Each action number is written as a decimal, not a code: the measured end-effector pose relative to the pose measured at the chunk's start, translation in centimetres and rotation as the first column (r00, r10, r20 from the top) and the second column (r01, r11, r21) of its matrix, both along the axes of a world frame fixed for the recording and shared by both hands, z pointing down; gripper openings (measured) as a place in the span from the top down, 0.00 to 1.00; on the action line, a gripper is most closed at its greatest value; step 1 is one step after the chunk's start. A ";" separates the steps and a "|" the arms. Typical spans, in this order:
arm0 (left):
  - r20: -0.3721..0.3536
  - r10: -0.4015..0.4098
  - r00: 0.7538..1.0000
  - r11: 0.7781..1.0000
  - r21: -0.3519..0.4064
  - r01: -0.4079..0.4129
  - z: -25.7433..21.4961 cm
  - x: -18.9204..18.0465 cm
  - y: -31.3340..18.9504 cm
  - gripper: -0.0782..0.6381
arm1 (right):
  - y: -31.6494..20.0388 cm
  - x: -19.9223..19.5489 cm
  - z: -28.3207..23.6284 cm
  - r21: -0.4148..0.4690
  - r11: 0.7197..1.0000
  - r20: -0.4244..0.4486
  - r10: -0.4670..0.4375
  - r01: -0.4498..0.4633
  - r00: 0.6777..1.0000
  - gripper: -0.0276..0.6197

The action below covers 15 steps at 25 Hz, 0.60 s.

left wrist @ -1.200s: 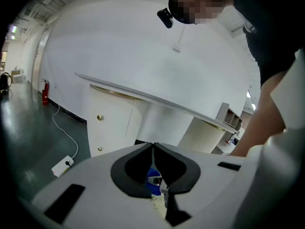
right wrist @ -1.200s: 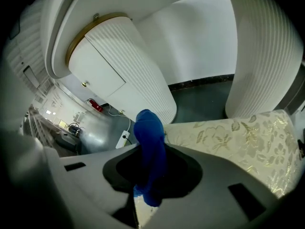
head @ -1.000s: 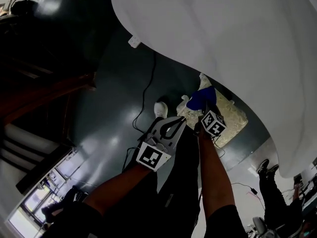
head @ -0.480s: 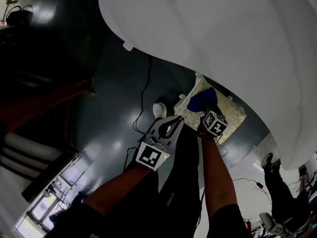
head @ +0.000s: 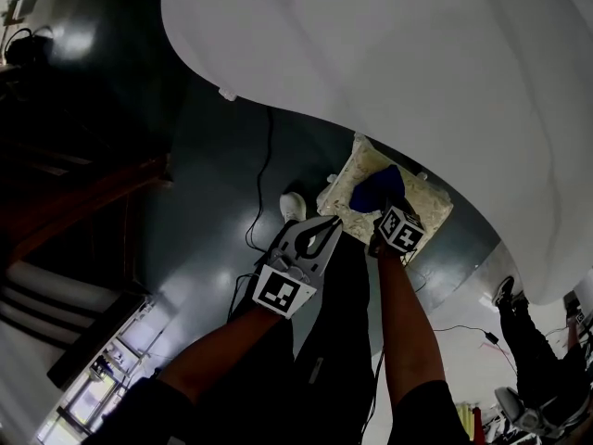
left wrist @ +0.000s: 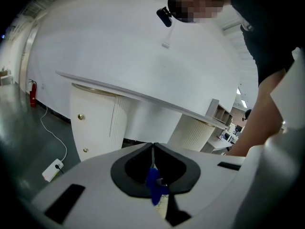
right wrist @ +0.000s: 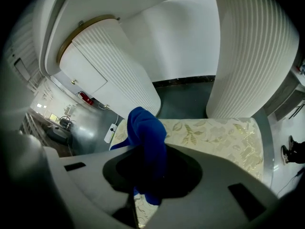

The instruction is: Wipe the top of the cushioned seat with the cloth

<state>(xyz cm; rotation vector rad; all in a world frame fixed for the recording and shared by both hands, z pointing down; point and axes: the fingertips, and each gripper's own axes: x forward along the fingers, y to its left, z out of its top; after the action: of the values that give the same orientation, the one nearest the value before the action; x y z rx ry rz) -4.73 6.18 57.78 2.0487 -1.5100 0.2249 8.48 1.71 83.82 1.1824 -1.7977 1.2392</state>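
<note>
While the cloth (right wrist: pixel 145 137) is clamped between the closed jaws of the right gripper (head: pixel 382 207) and held over the cream, leaf-patterned top of the cushioned seat (right wrist: pixel 214 132), the left gripper (head: pixel 332 228) is kept just left of the seat with its jaws pressed together on nothing. The seat is set low on a dark, glossy floor (head: pixel 204 221), at the foot of a ribbed white column (right wrist: pixel 248 51) and partly under the edge of a wide white table top (head: pixel 417 54). A black cable (head: pixel 269 156) is trailed across the floor, a white power strip (left wrist: pixel 52 170) is laid near a white cabinet (left wrist: pixel 95 123), and a red fire extinguisher (left wrist: pixel 32 92) is stood by the far left wall.
</note>
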 end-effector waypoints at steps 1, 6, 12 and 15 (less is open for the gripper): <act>0.002 0.005 1.000 1.000 0.000 -0.005 0.1 0.3 0.0 0.85 | -0.1 0.3 -0.5 -0.003 1.000 -0.007 0.004 -0.004 1.000 0.81; -0.002 0.031 1.000 0.999 -0.008 -0.031 0.6 2.0 -0.2 0.85 | 0.0 2.1 0.1 -0.003 1.000 -0.002 0.003 -0.003 1.000 0.81; -0.020 0.056 0.998 0.998 -0.007 -0.057 -0.1 3.5 -0.5 0.85 | 0.3 4.3 0.2 -0.012 1.000 -0.010 0.027 -0.027 1.000 0.81; -0.020 0.070 0.997 0.997 -0.018 -0.071 0.3 4.2 -0.7 0.85 | 0.2 5.6 -1.1 -0.027 0.999 -0.029 0.035 -0.036 0.999 0.81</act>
<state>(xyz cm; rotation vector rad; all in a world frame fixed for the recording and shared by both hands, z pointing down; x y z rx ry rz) -0.49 5.51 58.04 2.0853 -1.4201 0.2454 14.03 1.86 82.75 1.2152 -1.7406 1.2575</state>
